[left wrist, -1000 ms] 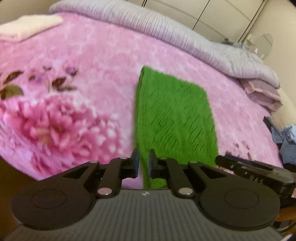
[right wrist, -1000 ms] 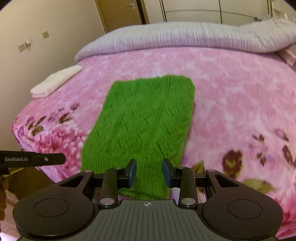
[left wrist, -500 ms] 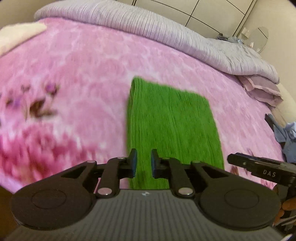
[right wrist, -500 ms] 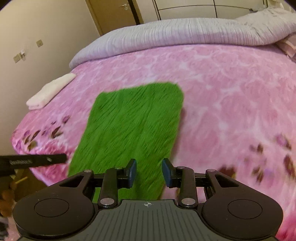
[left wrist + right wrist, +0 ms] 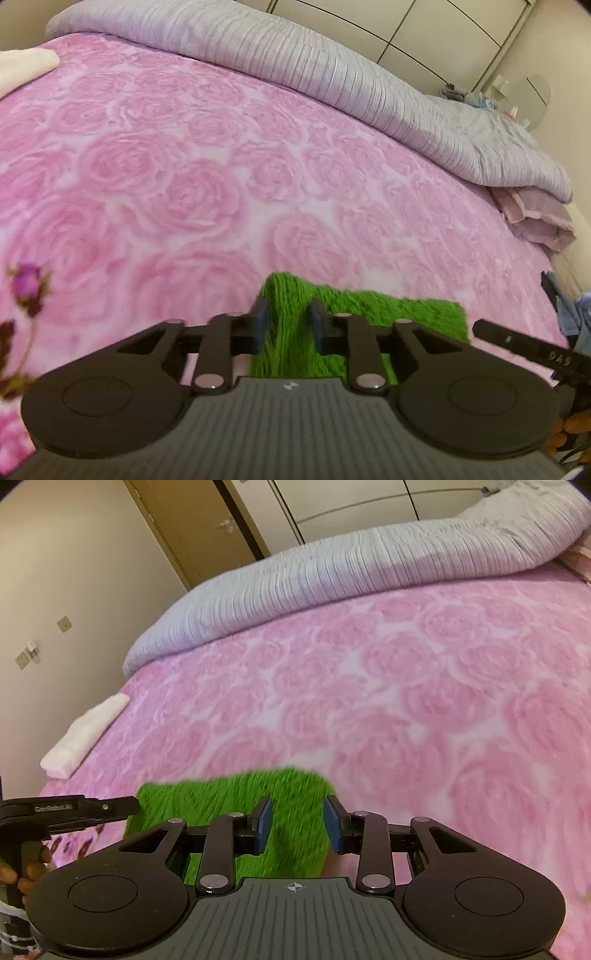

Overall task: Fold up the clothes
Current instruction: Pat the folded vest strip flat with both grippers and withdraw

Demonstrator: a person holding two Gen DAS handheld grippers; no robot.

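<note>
Green knit garment point(image 5: 388, 310) lies on the pink rose blanket point(image 5: 184, 166), already a narrow flat strip, so approx 1 fold looks done; cross-folds probably left. Left gripper point(image 5: 286, 325) jaws sit narrowly apart w/ a raised green ridge between them; pinch not confirmed. Right gripper point(image 5: 297, 829) jaws spread halfway over the far edge, nothing held. Fabric looks fuzzy, ribbed, soft.

Each camera sits behind its own fingers and looks forward and down, low and close over the bed point(image 5: 207, 177). The left view faces toward the grey quilt point(image 5: 332, 81) and the cupboards point(image 5: 424, 26). The right view faces toward the quilt and the door point(image 5: 192, 528). Both views share the green cloth point(image 5: 229, 794) and the pink blanket.
</note>
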